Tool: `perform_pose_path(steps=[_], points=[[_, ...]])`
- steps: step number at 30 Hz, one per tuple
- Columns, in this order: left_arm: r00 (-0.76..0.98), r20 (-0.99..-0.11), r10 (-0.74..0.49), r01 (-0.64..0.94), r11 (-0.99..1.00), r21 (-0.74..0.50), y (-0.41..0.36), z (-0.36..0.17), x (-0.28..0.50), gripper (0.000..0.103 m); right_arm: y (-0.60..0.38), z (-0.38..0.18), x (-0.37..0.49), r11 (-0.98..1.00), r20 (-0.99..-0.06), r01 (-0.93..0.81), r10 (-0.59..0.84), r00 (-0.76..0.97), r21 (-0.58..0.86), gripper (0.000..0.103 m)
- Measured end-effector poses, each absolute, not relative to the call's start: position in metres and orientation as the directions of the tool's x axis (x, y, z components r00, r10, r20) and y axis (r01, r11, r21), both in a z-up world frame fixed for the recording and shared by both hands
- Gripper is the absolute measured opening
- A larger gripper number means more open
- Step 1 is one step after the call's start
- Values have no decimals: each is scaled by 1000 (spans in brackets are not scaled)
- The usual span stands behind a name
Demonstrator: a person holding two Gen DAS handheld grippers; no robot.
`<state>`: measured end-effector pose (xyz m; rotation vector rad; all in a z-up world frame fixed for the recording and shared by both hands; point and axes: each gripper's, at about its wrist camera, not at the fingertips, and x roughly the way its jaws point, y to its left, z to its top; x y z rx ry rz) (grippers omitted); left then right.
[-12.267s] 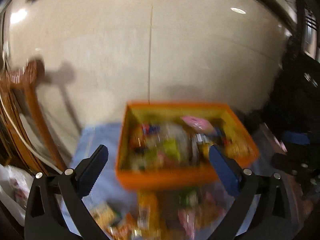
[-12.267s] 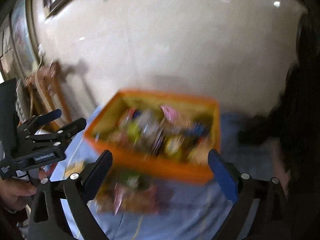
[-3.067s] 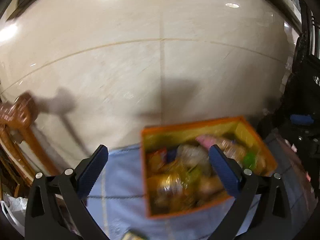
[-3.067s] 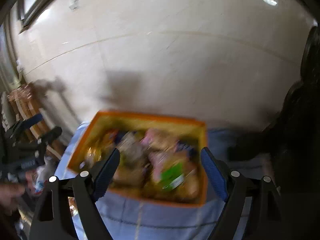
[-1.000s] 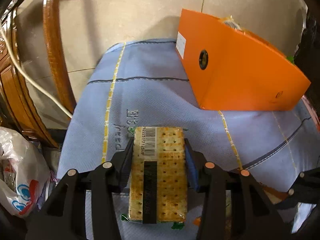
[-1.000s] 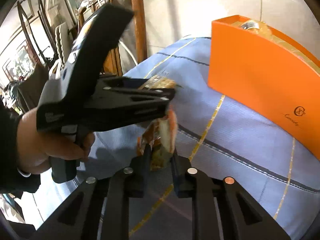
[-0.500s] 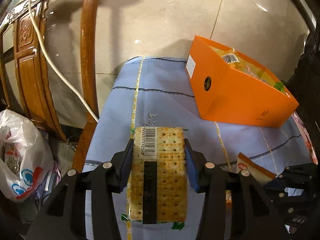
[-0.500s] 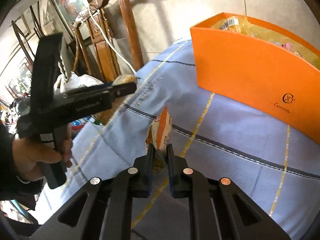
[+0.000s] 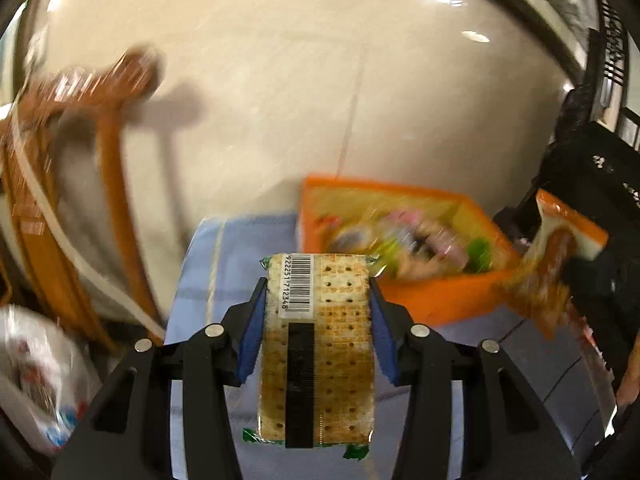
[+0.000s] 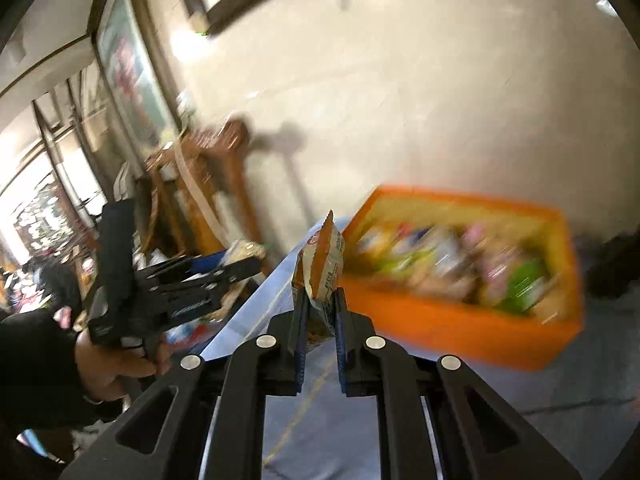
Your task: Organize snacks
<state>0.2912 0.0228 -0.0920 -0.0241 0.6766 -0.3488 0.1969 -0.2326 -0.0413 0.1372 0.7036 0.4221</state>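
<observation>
My left gripper (image 9: 318, 300) is shut on a clear pack of square crackers (image 9: 318, 352) with a barcode label, held above the blue cloth (image 9: 216, 280). My right gripper (image 10: 318, 300) is shut on a small orange and white snack packet (image 10: 322, 260), held upright. That packet also shows at the right of the left wrist view (image 9: 556, 248). An open orange box (image 10: 448, 328) full of mixed snacks stands ahead of both grippers; it also shows in the left wrist view (image 9: 448, 300). The left gripper shows in the right wrist view (image 10: 240, 266), left of the packet.
A carved wooden chair (image 9: 112, 184) with a white cord stands left of the cloth-covered surface. A white plastic bag (image 9: 36, 376) lies at lower left. A beige stone wall (image 9: 320, 100) is behind the box. Dark objects (image 9: 592, 184) sit at the right.
Both grippers have risen and tilted up with their snacks, so the box's open top now shows. The view is blurred from motion.
</observation>
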Motion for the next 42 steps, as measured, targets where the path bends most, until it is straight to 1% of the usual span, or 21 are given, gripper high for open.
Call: perform_pose_path(steps=[4,7,10,13,14,15,16,17,18,20,23,30,35,42], points=[[737,-577,-352,348,929,-123,-24,-45,313,46,-269,3,223,945,-587,-256,328,740,205,12],[753,-550,-362,382,920,-83,-62,-14,329,46,-293,26,246,961,-583,-210,276,764,179,12],[764,-538,-355,379,923,-71,-89,1,345,46,-310,42,274,973,-585,-184,232,777,142,12],[766,-553,-328,351,934,-67,-103,-2,362,47,-316,42,301,980,-603,-172,200,772,104,12],[769,-557,-315,340,938,-61,-108,-7,369,63,-318,36,310,981,-615,-170,191,765,92,14],[768,-561,-309,331,941,-65,-111,-13,375,99,-318,31,318,983,-632,-168,179,754,78,16],[770,-567,-292,313,948,-64,-111,-19,380,98,-320,19,332,987,-661,-152,148,736,52,52],[769,-580,-270,293,955,-55,-109,-25,383,99,-319,10,336,991,-673,-129,109,732,20,91],[751,-608,-256,278,959,-60,-108,-32,387,99,-320,6,339,994,-673,-109,71,737,-14,97],[726,-641,-250,269,961,-71,-106,-41,388,99,-320,0,335,995,-651,-92,39,758,-46,98],[733,-648,-206,250,968,-25,-99,-50,376,99,-318,-7,323,994,-647,-92,34,762,-56,98],[712,-668,-217,248,967,-49,-77,-52,321,99,-309,-15,266,999,-650,-43,47,758,22,99],[697,-676,-242,258,963,-79,-66,-43,269,99,-289,-9,206,1000,-647,-10,27,762,30,99],[631,-706,-321,313,938,-148,-48,-38,183,99,-261,-16,118,997,-681,33,19,732,63,99]])
